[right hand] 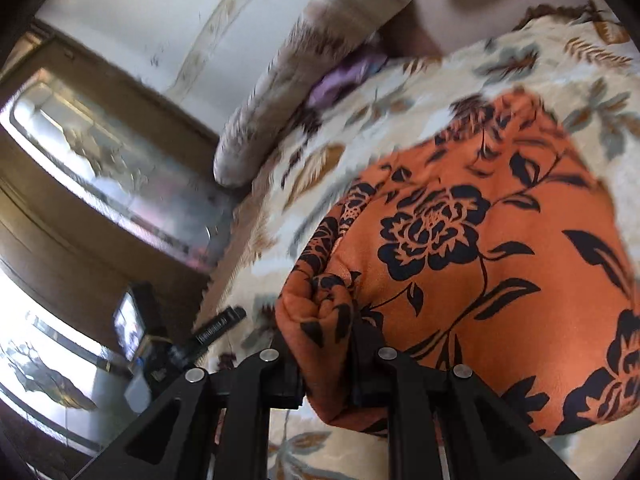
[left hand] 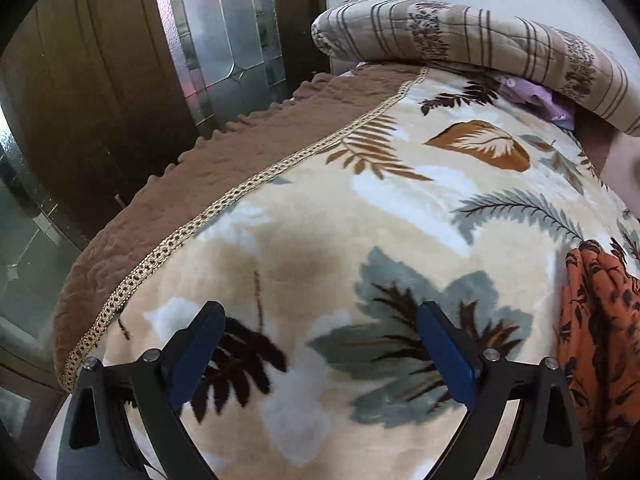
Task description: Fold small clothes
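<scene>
A: Right gripper (right hand: 326, 332), wrist view. Black fingers (right hand: 368, 344) clenched on a bunched fold of the orange garment with black flower print (right hand: 460, 264). The pinched edge bulges up between the fingers, and the rest of the cloth spreads away to the right.

B: Where does the garment lie?

A: On the cream plush blanket with brown and grey-blue leaf print (right hand: 340, 128) that covers the bed. Picture is smeared, so finer folds cannot be read.

B: Left gripper (left hand: 320, 344)?

A: Released. Blue-padded fingers (left hand: 444, 348) stand wide apart above the blanket (left hand: 320, 220), nothing between them. The garment (left hand: 600, 320) shows only at the right edge of this view, well apart from these fingers.

B: Surroundings?

A: Brown quilted border with a gold braid trim (left hand: 208, 184) runs along the blanket's left edge. At the far end, a beige quilted pillow with dark stripes (left hand: 480, 40) sits over a bit of lilac cloth (left hand: 528, 92). Behind the bed, a brown wooden door with patterned glass panes (left hand: 220, 32).

B: Anything else?

A: The left gripper's dark body shows low on the left in the right wrist view.
</scene>
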The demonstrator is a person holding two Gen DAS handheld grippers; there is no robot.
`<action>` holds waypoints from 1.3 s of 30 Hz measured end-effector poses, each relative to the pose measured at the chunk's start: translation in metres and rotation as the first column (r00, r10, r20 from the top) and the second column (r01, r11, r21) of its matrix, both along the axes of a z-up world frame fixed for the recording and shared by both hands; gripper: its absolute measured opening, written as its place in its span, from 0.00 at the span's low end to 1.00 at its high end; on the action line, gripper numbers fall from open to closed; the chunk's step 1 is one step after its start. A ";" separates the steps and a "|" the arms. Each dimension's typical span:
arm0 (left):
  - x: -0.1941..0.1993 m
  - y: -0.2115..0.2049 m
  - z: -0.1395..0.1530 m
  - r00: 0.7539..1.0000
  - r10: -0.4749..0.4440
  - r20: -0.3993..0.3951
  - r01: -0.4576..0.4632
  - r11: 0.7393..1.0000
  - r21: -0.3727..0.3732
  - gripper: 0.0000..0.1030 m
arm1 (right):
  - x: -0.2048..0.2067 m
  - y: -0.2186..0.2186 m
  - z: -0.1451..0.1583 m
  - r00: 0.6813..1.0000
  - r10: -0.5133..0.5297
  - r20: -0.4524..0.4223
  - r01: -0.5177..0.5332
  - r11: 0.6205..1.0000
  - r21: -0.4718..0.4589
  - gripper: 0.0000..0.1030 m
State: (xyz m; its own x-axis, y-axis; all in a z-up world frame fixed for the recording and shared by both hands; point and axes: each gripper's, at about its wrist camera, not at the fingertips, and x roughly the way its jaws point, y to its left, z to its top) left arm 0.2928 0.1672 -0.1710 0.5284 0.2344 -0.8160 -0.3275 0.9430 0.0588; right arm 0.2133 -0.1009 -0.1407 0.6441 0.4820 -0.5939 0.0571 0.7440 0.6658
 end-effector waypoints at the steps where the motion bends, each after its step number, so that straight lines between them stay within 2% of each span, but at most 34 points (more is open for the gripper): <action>1: 0.000 0.002 0.000 1.000 0.004 0.001 -0.004 1.000 -0.005 0.94 | 0.000 0.003 -0.005 1.000 0.011 -0.015 -0.011 1.000 0.007 0.17; 5: 0.003 -0.002 0.001 1.000 -0.010 0.007 0.010 0.999 -0.049 0.94 | -0.005 0.006 -0.015 0.998 0.045 -0.034 -0.045 0.999 0.015 0.20; 9: 0.002 -0.026 0.007 0.995 -0.087 0.047 0.089 0.995 -0.052 0.94 | -0.005 -0.003 -0.017 0.995 0.073 -0.067 -0.070 0.996 0.047 0.29; 11: -0.003 -0.039 0.016 0.985 -0.140 0.101 0.144 0.989 -0.030 0.94 | -0.013 -0.008 -0.012 0.991 0.117 -0.060 -0.113 0.991 0.065 0.37; 13: -0.008 -0.048 0.022 0.973 -0.183 0.140 0.189 0.982 -0.028 0.94 | -0.021 -0.016 -0.004 0.988 0.149 -0.026 -0.147 0.986 0.082 0.66; 16: -0.015 -0.058 0.029 0.946 -0.262 0.192 0.280 0.957 -0.073 0.94 | -0.047 -0.039 0.013 0.990 0.125 0.060 -0.128 0.991 0.048 0.66; 18: -0.025 -0.066 0.036 0.911 -0.331 0.246 0.369 0.921 -0.123 0.94 | -0.059 -0.058 0.019 0.994 0.075 0.076 -0.074 0.997 -0.016 0.65; 20: -0.036 -0.077 0.042 0.866 -0.403 0.296 0.462 0.871 -0.168 0.94 | -0.065 -0.080 0.019 0.998 0.000 0.061 0.006 0.996 -0.093 0.63; 21: -0.040 -0.083 0.044 0.848 -0.433 0.304 0.498 0.848 -0.181 0.94 | -0.069 -0.093 0.016 0.997 -0.047 0.055 0.053 0.991 -0.119 0.56; 22: -0.045 -0.091 0.045 0.822 -0.478 0.310 0.547 0.814 -0.194 0.94 | -0.071 -0.102 0.015 0.996 -0.072 0.051 0.078 0.989 -0.127 0.44; 23: -0.048 -0.096 0.045 0.807 -0.502 0.313 0.572 0.796 -0.197 0.94 | -0.073 -0.111 0.010 0.994 -0.104 0.043 0.109 0.985 -0.134 0.40; 24: -0.053 -0.106 0.045 0.781 -0.540 0.315 0.609 0.770 -0.192 0.94 | -0.072 -0.119 0.004 0.992 -0.126 0.031 0.129 0.983 -0.134 0.38; 26: -0.059 -0.125 0.040 0.756 -0.590 0.282 0.642 0.752 -0.149 0.94 | -0.068 -0.125 -0.014 0.991 -0.130 -0.008 0.129 0.986 -0.103 0.37; 27: -0.058 -0.136 0.032 0.754 -0.616 0.228 0.648 0.754 -0.107 0.94 | -0.065 -0.126 -0.021 0.992 -0.122 -0.027 0.119 0.987 -0.106 0.37; 29: -0.050 -0.155 0.006 0.773 -0.631 0.069 0.633 0.775 -0.002 0.94 | -0.062 -0.126 -0.029 0.993 -0.115 -0.041 0.109 0.985 -0.134 0.32; 31: -0.044 -0.161 -0.011 0.783 -0.621 -0.011 0.621 0.783 0.041 0.96 | -0.057 -0.127 -0.026 0.994 -0.095 -0.048 0.088 0.987 -0.136 0.31; 33: -0.040 -0.155 -0.009 0.791 -0.612 0.012 0.612 0.791 -0.002 0.96 | -0.046 -0.129 -0.019 0.995 -0.081 -0.054 0.072 0.985 -0.155 0.31; 36: -0.034 -0.156 -0.012 0.800 -0.600 0.002 0.600 0.800 0.019 1.00 | -0.019 -0.133 -0.007 0.996 -0.079 -0.029 0.073 0.981 -0.183 0.31; 39: -0.031 -0.156 -0.014 0.800 -0.599 -0.005 0.599 0.800 0.019 1.00 | 0.021 -0.135 -0.004 0.993 -0.102 -0.064 0.086 0.973 -0.216 0.31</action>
State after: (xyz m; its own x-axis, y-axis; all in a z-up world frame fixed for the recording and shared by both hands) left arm 0.2615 0.0111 -0.1852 0.5693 -0.1145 -0.8141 0.3028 0.9499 0.0782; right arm 0.2341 -0.2359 -0.1447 0.6310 0.2791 -0.7238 0.1772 0.8565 0.4847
